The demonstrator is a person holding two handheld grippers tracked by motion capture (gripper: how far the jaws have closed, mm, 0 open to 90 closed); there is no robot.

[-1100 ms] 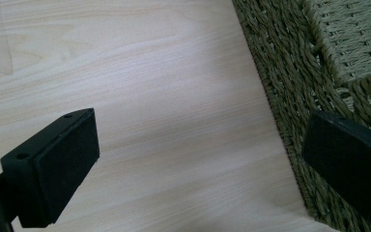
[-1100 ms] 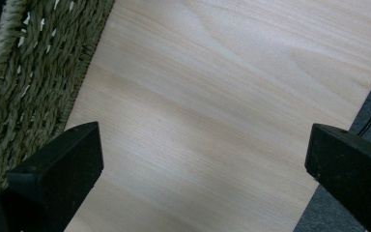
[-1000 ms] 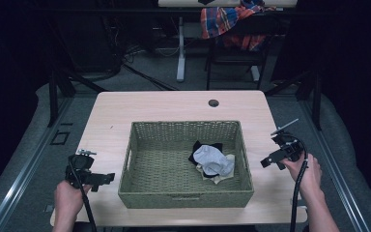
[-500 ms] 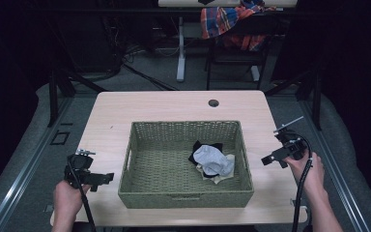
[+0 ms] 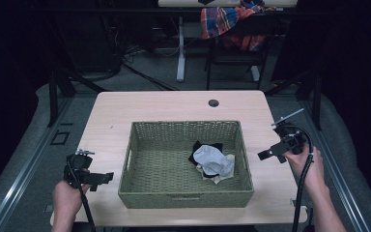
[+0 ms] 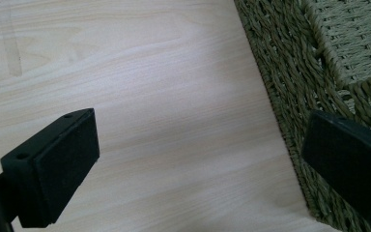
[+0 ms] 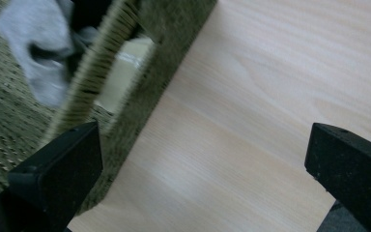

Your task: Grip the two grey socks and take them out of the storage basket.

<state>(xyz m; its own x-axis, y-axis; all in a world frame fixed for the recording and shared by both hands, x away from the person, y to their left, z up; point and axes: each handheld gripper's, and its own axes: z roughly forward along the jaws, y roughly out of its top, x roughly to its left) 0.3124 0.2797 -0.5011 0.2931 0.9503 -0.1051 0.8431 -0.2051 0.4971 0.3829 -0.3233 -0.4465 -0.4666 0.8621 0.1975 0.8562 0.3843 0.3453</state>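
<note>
A green woven basket (image 5: 135, 140) stands in the middle of the light wooden table (image 5: 164, 104). Inside it, toward the right, lies a small heap of cloth: a grey sock (image 5: 213, 159) over black and cream pieces. My left gripper (image 5: 104, 177) rests at the table's front left, open and empty, just left of the basket wall (image 6: 290, 82). My right gripper (image 5: 265, 154) hangs above the table's right side, open and empty, pointing at the basket's right wall (image 7: 125, 92). The grey sock (image 7: 38, 38) is blurred in the right gripper view.
A round dark cable hole (image 5: 213, 103) sits at the table's far edge. Behind the table stands a chair with a plaid cloth (image 5: 222, 21) over it. Bare wood lies left and right of the basket.
My right gripper has risen a little and shifted slightly right, still open. The left gripper and the cloth in the basket have stayed put.
</note>
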